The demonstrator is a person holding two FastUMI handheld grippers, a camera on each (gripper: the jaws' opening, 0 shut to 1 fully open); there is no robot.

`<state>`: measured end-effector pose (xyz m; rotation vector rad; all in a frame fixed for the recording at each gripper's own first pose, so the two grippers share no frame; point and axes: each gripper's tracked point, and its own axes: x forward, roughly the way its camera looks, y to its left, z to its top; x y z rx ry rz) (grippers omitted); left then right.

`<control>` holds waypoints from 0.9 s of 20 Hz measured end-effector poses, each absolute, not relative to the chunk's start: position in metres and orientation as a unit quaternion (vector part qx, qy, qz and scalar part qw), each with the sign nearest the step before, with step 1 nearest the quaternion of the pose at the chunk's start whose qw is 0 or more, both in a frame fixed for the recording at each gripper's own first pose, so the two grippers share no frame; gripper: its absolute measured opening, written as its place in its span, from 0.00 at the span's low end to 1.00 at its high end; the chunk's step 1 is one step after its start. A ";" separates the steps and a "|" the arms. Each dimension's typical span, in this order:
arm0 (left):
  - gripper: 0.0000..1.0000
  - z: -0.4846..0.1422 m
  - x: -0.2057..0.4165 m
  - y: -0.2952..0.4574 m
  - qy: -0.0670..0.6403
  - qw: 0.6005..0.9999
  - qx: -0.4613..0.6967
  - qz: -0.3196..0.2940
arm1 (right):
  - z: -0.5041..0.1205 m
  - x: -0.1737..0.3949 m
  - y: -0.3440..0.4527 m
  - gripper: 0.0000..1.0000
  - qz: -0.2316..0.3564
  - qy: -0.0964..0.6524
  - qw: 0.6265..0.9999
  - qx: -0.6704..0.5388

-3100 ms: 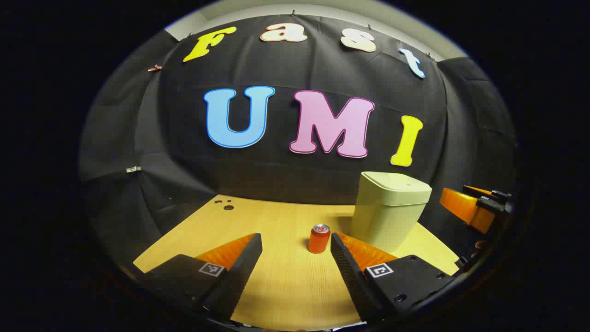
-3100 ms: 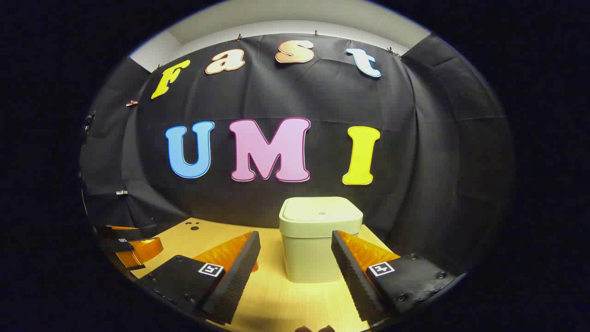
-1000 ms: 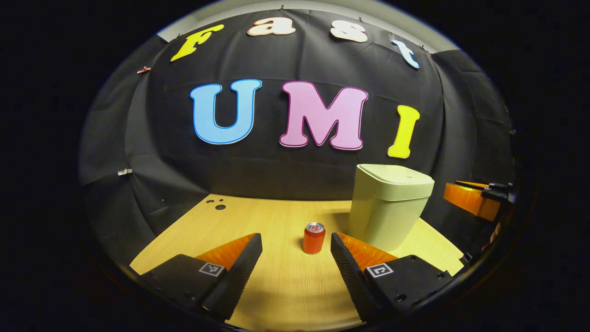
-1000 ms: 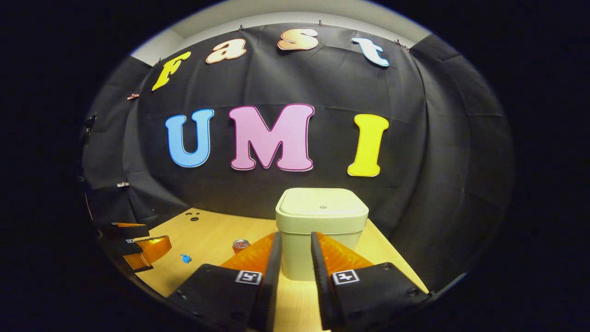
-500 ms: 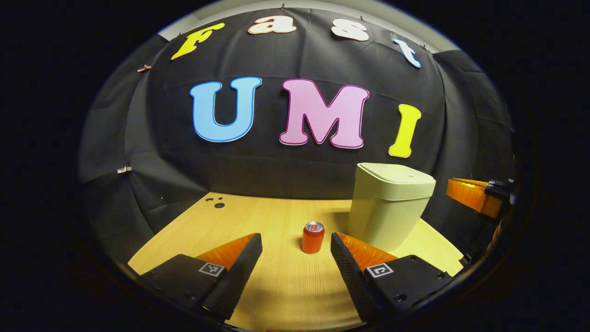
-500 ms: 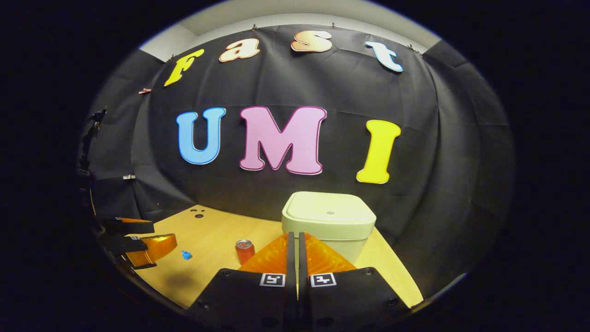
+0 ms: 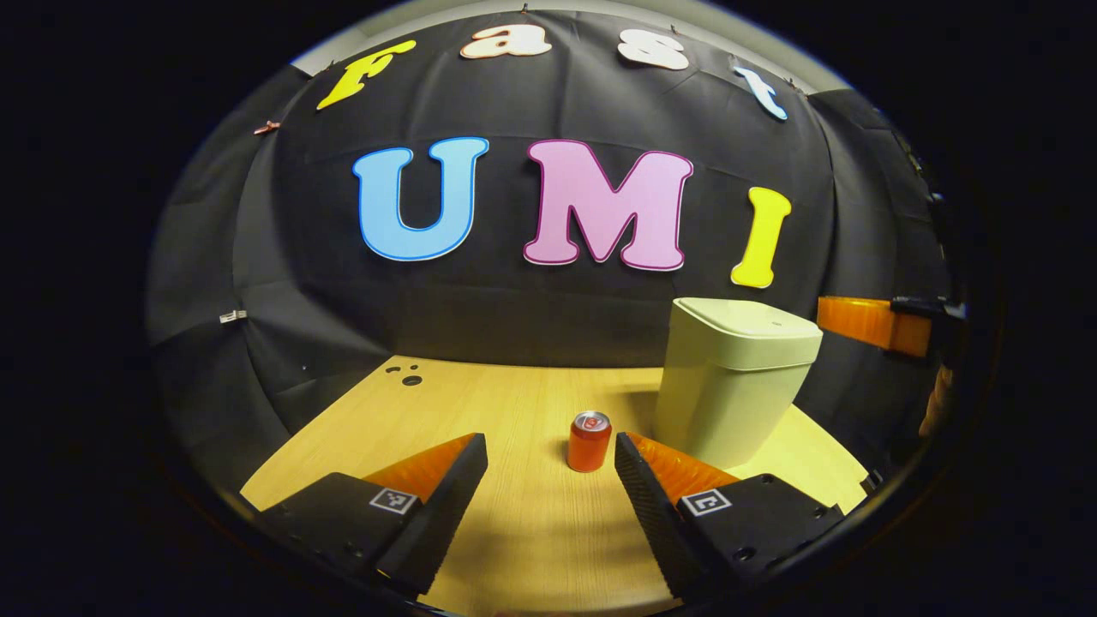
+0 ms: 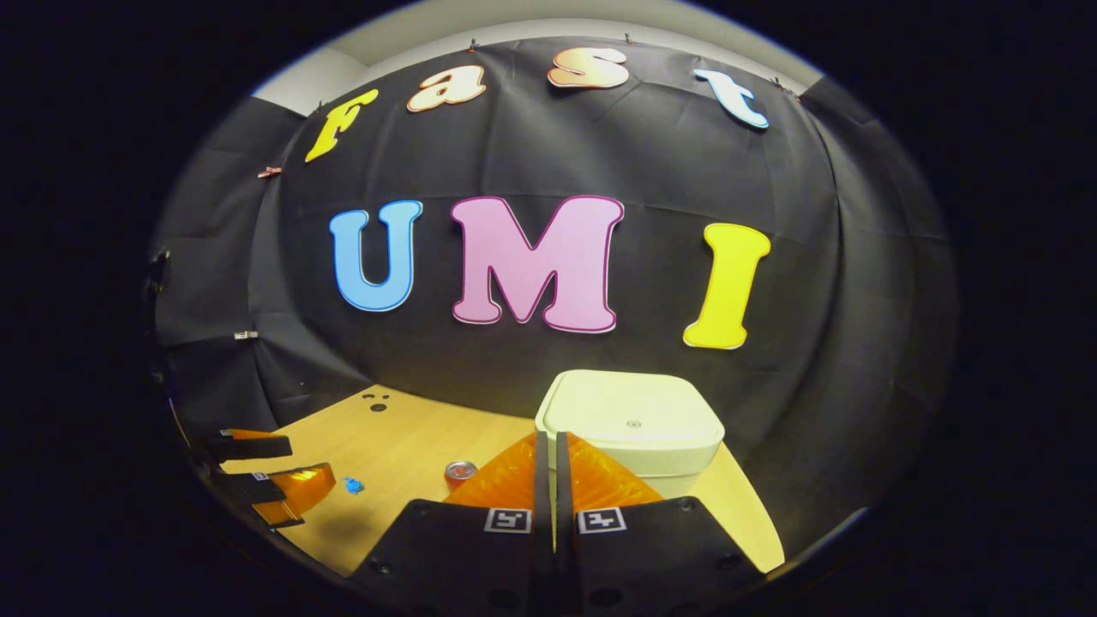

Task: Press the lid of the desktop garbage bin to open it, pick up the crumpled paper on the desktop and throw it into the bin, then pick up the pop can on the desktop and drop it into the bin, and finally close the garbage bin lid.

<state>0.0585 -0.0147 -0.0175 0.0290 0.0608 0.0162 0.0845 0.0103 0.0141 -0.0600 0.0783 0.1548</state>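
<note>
The right hand-held gripper [image 8: 553,454] is staying with its two fingers pressed together, gripping nothing, in front of the garbage bin [image 8: 632,426], whose lid [image 8: 630,416] is lying closed. The left hand-held gripper [image 7: 550,458] is standing wide open over the counter [image 7: 480,403]. The pop can [image 7: 589,440] is standing upright just beside the bin. A small blue crumpled paper [image 8: 352,486] is lying near the left gripper.

One garbage bin [image 8: 632,428], one pop can [image 7: 589,440], one blue paper scrap [image 8: 351,486], two tools

An upright pop can [image 7: 589,440] stands just beside the lidded garbage bin [image 7: 728,386].
</note>
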 end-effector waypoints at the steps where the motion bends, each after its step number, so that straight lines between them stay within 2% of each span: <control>1: 0.96 -0.017 0.060 -0.013 0.033 0.999 0.013 0.010 | 0.017 0.092 0.008 0.05 0.075 0.041 0.996 -0.027; 9: 0.96 -0.020 0.068 0.005 0.045 0.998 0.011 0.035 | 0.021 0.155 -0.032 0.05 0.026 0.064 0.997 -0.018; 18: 0.96 -0.031 0.065 0.019 0.062 0.996 0.007 0.061 | -0.027 0.208 -0.059 0.05 -0.008 0.136 0.991 0.005</control>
